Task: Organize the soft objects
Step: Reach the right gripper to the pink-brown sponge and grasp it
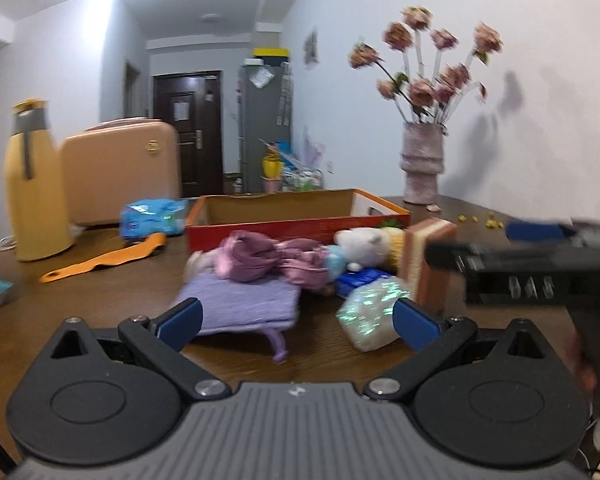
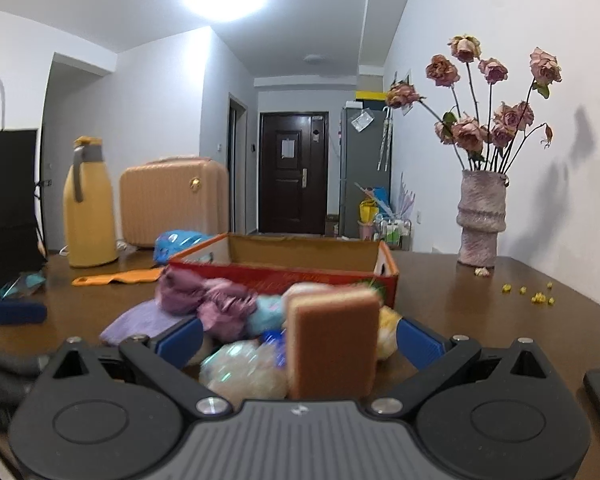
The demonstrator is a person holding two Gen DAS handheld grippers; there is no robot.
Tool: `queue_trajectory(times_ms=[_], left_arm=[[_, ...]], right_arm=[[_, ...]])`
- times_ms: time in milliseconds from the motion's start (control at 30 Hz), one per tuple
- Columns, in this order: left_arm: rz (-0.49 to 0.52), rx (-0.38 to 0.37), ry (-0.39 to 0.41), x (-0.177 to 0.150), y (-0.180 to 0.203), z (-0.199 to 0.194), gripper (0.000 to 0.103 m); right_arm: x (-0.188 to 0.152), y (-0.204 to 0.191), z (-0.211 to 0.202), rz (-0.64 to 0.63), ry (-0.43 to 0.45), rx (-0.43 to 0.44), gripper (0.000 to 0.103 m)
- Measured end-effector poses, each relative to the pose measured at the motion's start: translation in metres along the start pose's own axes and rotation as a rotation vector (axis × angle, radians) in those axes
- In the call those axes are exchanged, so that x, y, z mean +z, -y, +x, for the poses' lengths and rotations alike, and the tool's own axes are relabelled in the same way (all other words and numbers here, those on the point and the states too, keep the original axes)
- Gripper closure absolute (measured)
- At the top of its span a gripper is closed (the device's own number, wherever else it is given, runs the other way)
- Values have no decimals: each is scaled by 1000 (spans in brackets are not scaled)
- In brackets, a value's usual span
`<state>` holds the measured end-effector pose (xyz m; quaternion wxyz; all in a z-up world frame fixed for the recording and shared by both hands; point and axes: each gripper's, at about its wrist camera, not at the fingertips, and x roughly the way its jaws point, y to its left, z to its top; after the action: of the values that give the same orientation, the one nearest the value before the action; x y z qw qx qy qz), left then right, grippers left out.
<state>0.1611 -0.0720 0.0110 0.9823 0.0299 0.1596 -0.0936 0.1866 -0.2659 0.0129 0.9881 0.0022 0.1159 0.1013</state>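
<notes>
A pile of soft things lies in front of a red cardboard box (image 1: 300, 230) (image 2: 296, 276). It holds a folded lilac cloth (image 1: 240, 304) (image 2: 140, 320), a mauve bundle (image 1: 260, 258) (image 2: 204, 296), a white plush toy (image 1: 362, 244), a shiny wrapped pouch (image 1: 370, 314) (image 2: 244, 372) and an orange sponge (image 1: 428, 264) (image 2: 332, 344) standing upright. My left gripper (image 1: 298, 322) is open, just short of the cloth and pouch. My right gripper (image 2: 298, 342) is open with the sponge and pouch between its fingers, not clamped. The right gripper also shows at the right of the left wrist view (image 1: 520, 256).
A yellow thermos (image 1: 36, 184) (image 2: 90, 204), a pink suitcase (image 1: 124, 172) (image 2: 172, 200), a blue packet (image 1: 152, 218) and an orange strap (image 1: 108, 258) (image 2: 120, 276) sit at the left. A vase of dried roses (image 1: 422, 164) (image 2: 482, 216) stands at the back right by the wall.
</notes>
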Motion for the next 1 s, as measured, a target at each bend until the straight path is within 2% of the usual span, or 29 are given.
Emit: queue_trajectory(times_ms=[133,233,300,333,367,400,467,633,767,833,933,1000], left_arm=[[-16,-33,-29,10,18,27,0],[-38,-29,-24,18,27,41,9],[-44,-51,-35,21,32,49,16],[-46,-59,-42,21,36,52,23],[-44,-64,-55,20,39,56,30],[-41,-66,-73,20,41,59,32],[-53,-50,-95,16,42,62,34],[-128,-12,-127,5,26,53,33],[-200,-68,-119,-5,10,28,31],[-236,-100,-106,-11,3,15,30],[-237,-80,-113,-16,0,5,30],[-246,-65,-127,-18,-4,1,30]], right_arm=[[14,29,23,45,-13,10,3],[25,52,46,115,-47,55,13],[29,62,59,146,-62,86,22],[31,68,66,161,-73,102,26],[31,71,70,177,-83,121,36],[31,76,75,198,-95,151,49],[24,81,76,238,-116,182,58],[-2,82,38,295,-64,200,60],[-23,66,1,313,-77,213,61],[-36,53,-13,319,-104,258,61],[-49,35,-24,294,-130,321,59],[-51,36,-25,297,-131,308,57]])
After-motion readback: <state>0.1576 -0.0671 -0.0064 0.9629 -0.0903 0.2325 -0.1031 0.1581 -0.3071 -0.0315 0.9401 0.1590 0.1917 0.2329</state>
